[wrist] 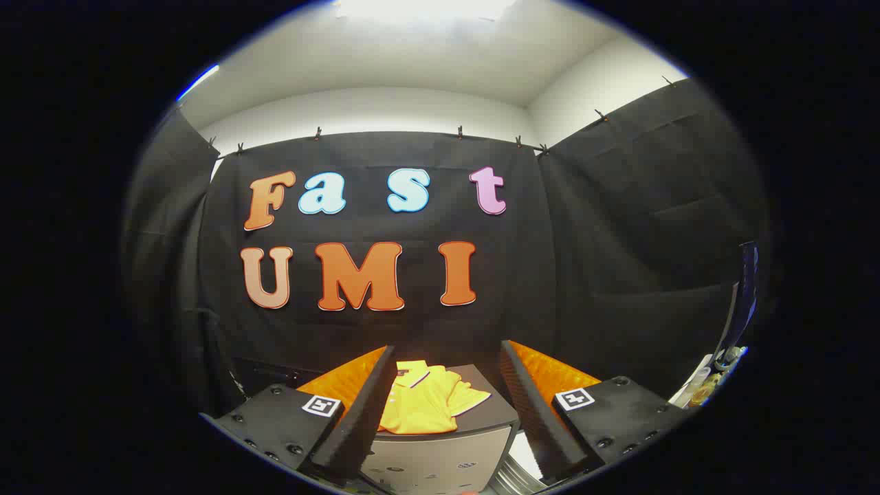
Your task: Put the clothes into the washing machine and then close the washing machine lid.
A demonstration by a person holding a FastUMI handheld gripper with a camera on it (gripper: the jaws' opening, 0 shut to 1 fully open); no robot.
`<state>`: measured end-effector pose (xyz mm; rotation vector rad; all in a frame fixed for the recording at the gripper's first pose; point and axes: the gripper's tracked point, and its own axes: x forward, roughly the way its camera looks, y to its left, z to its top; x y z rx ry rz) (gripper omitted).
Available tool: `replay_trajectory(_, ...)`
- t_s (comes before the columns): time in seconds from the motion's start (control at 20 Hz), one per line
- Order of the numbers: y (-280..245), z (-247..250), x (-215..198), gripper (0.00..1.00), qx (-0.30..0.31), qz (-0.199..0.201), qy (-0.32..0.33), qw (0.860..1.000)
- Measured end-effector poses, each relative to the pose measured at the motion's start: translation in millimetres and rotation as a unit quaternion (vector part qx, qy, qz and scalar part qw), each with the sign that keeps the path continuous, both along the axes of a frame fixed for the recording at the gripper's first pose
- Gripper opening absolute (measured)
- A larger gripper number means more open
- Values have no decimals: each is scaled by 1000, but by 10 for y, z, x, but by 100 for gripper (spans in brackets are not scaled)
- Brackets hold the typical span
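Note:
A yellow polo shirt (425,402) lies folded on the dark top of a grey cabinet-like unit (440,457), just ahead of and between my two fingers. My gripper (447,385) stands open, its black fingers (364,412) spread to either side of the shirt without touching it. At the lower right, below the right finger, a curved metallic rim (514,474) shows, which may be the washing machine's drum opening.
The orange table surface (557,375) extends behind the fingers up to the black cloth wall. At the far right edge stand a dark upright panel (746,289) and some small items (711,381), too small to tell apart.

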<state>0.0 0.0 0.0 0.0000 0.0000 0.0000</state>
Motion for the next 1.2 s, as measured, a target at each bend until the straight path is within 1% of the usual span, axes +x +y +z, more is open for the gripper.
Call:
replay_trajectory(0.3,5,-58,62,97,4,-5,6,1000)
replay_trajectory(0.55,3,18,114,98,6,-9,-3,1000)
replay_trajectory(1.0,44,36,152,98,-1,-9,-3,1000)
replay_trajectory(1.2,111,35,183,97,8,-4,-1,1000)
